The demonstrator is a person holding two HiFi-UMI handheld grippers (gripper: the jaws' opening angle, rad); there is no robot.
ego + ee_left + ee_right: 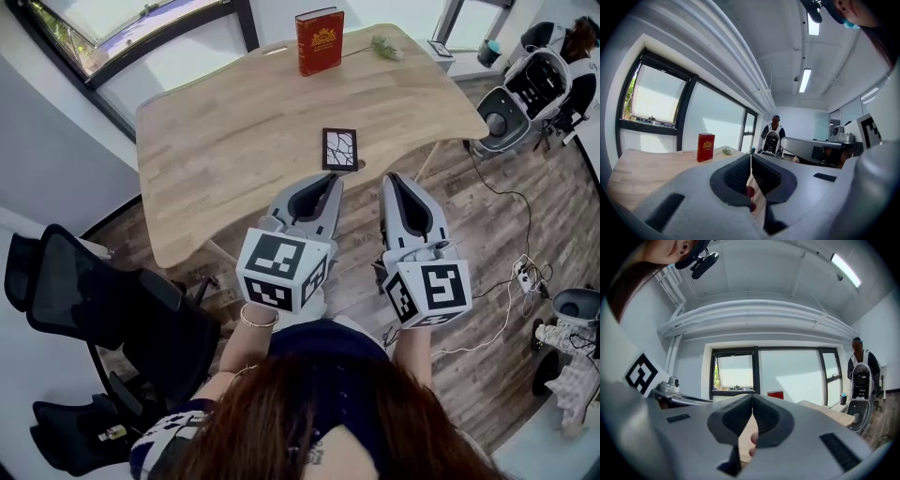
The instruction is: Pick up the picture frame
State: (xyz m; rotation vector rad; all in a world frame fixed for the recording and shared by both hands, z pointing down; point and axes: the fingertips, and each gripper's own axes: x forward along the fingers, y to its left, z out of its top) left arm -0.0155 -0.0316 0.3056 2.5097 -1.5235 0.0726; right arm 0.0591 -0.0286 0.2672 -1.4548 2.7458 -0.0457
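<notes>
The picture frame (339, 149) is small and black-edged with a white cracked pattern; it lies flat near the front edge of the wooden table (216, 141). Both grippers hover just short of that edge, pointing towards the table. My left gripper (335, 178) is shut with nothing in it, its tip just below the frame. My right gripper (390, 179) is shut and empty too, a little to the frame's right. In the left gripper view the jaws (751, 157) meet over the tabletop; in the right gripper view the jaws (753, 399) also touch. The frame shows in neither gripper view.
A red book (320, 41) stands upright at the table's far edge, a small green sprig (385, 47) beside it. A black office chair (103, 309) is at the lower left. Cables (511, 281) run over the wooden floor on the right. A person (773, 133) stands far back.
</notes>
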